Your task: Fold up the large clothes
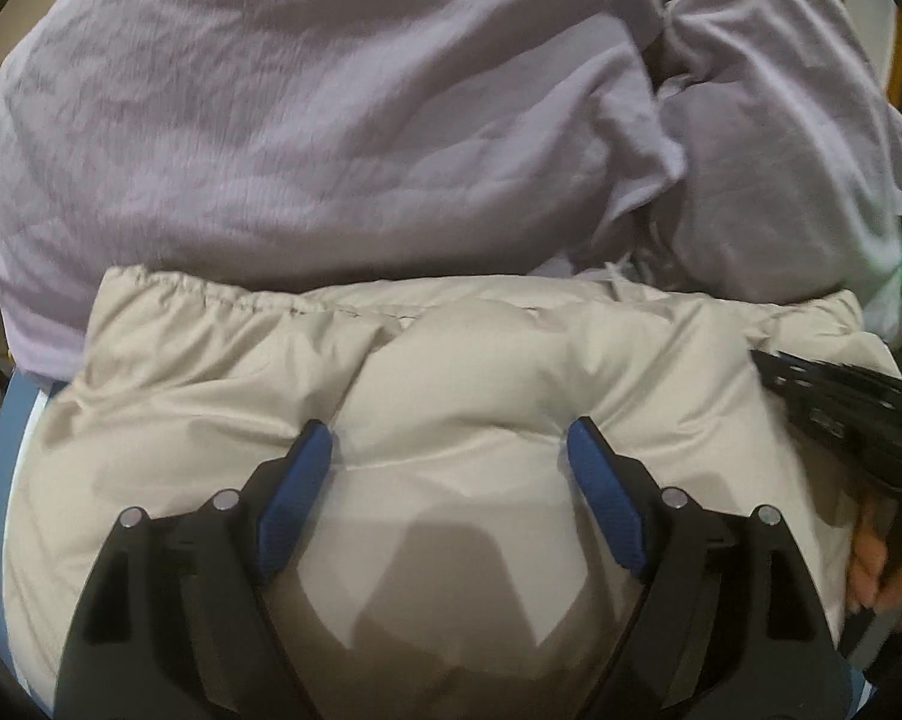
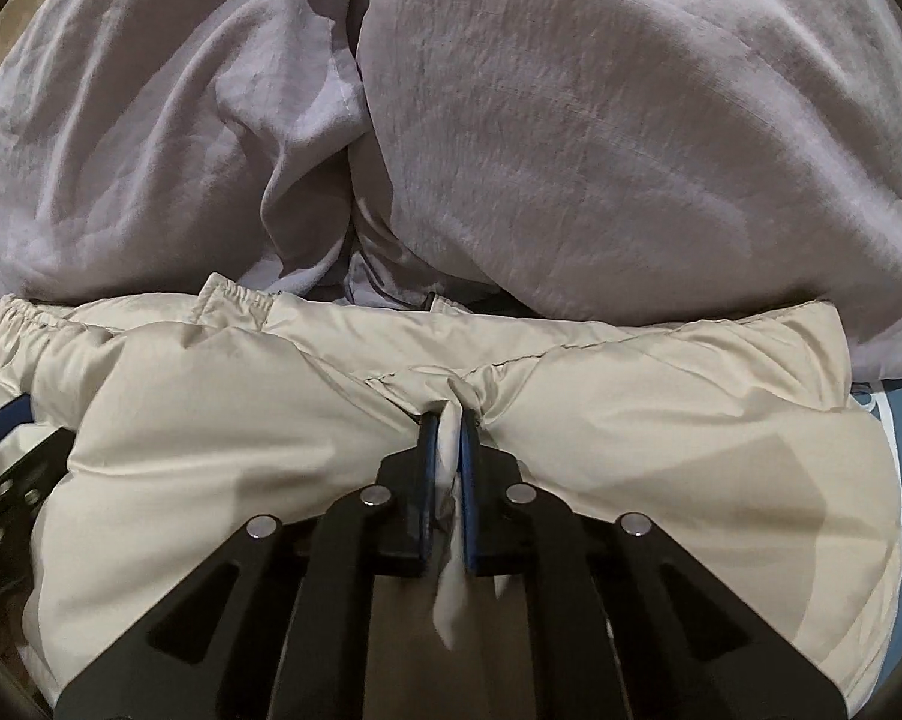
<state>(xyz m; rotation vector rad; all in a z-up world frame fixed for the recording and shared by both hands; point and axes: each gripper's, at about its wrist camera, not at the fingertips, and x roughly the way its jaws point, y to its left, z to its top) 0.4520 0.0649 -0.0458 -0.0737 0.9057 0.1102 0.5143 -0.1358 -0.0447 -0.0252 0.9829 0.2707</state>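
- The place looked like a home, most likely a room where laundry got sorted, though little beyond the clothing showed.
- A crumpled lilac garment (image 1: 331, 120) and a padded beige jacket (image 1: 481, 372) filled nearly the whole of both views, lying one against the other.
- Under them ran a blue surface with a white stripe (image 2: 889, 420), which could have been a bed cover or a mat; which one could not be told.
- A strip of warm wood-coloured trim (image 1: 901, 36) stood at the far right edge of the left wrist view, suggesting domestic furniture or a door frame.
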